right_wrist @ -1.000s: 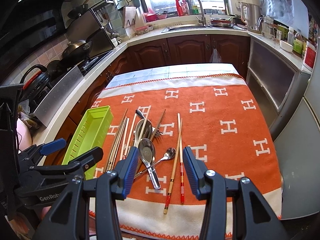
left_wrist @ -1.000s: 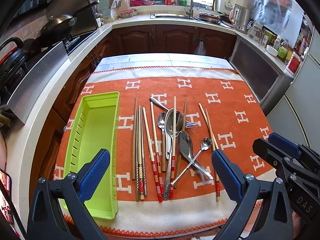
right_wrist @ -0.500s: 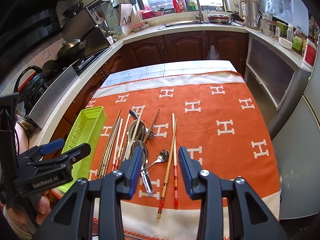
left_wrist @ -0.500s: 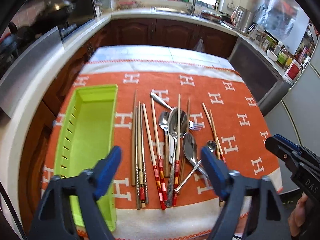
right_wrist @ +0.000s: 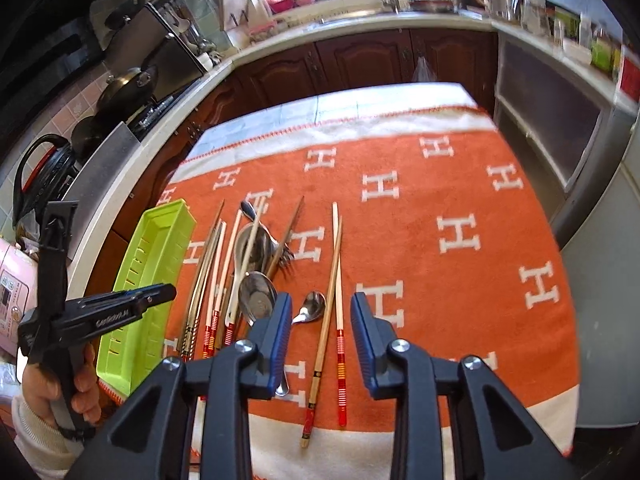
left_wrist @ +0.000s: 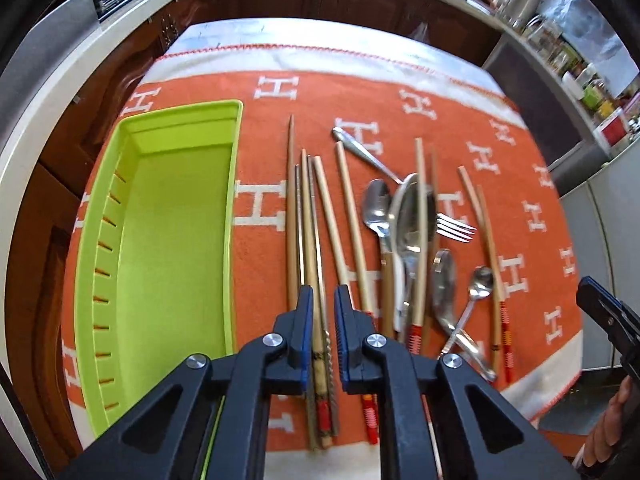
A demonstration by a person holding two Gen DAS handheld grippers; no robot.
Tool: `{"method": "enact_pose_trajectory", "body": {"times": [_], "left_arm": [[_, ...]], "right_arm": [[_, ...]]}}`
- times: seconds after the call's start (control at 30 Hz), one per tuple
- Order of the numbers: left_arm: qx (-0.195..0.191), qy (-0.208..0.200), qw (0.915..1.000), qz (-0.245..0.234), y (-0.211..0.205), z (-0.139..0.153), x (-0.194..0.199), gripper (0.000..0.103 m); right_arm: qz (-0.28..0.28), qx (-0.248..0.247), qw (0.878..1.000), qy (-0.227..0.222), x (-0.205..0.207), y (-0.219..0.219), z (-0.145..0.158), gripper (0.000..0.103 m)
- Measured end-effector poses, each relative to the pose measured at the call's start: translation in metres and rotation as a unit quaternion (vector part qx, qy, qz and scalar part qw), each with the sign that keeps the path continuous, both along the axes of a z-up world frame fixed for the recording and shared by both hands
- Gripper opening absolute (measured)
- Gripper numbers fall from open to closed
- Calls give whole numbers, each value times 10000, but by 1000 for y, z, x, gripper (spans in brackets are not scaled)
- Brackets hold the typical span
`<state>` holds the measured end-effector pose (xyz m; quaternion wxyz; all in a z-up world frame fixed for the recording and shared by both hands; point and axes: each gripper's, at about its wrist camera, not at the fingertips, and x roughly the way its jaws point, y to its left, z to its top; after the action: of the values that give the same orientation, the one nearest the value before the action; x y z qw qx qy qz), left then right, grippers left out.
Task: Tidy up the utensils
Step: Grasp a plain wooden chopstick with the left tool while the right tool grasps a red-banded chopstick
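Picking chopsticks off the bench's near edge; left gripper [left_wrist: 322, 334] closing narrow around a chopstick bundle [left_wrist: 310, 240], beside the green tray [left_wrist: 236, 208] at the left edge; right gripper [right_wrist: 318, 334] half open, closing over two chopsticks [right_wrist: 334, 280], not gripping; next, lifting into tray.

Tray [left_wrist: 160, 264] left of chopsticks [left_wrist: 308, 216]; spoons [left_wrist: 404, 220] right, on cloth [left_wrist: 520, 216].
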<state>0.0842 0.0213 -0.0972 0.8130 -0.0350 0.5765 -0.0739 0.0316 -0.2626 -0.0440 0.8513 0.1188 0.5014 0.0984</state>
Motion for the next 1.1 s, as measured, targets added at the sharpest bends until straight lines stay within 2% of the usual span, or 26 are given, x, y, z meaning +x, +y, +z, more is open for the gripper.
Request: {"method": "enact_pose_trajectory", "body": {"times": [0.13, 0.33, 0.6, 0.73, 0.9, 1.1], "left_arm": [[381, 166, 9991, 6, -4, -15, 15, 7], [689, 399, 9968, 30, -1, -34, 26, 5], [799, 378, 9960, -106, -9, -41, 37, 6], [975, 270, 9947, -163, -21, -43, 45, 7], [999, 174, 9948, -119, -25, -43, 52, 7], [891, 17, 9960, -111, -23, -39, 32, 4]], "right_arm": [[24, 64, 9994, 325, 10, 0, -23, 25], [27, 154, 9985, 523, 15, -2, -38, 24], [53, 185, 9976, 672, 22, 0, -50, 24], [24, 250, 9961, 842, 25, -3, -59, 24], [4, 273, 9951, 955, 28, -8, -65, 24], [148, 355, 9942, 1000, 29, -5, -66, 24]]}}
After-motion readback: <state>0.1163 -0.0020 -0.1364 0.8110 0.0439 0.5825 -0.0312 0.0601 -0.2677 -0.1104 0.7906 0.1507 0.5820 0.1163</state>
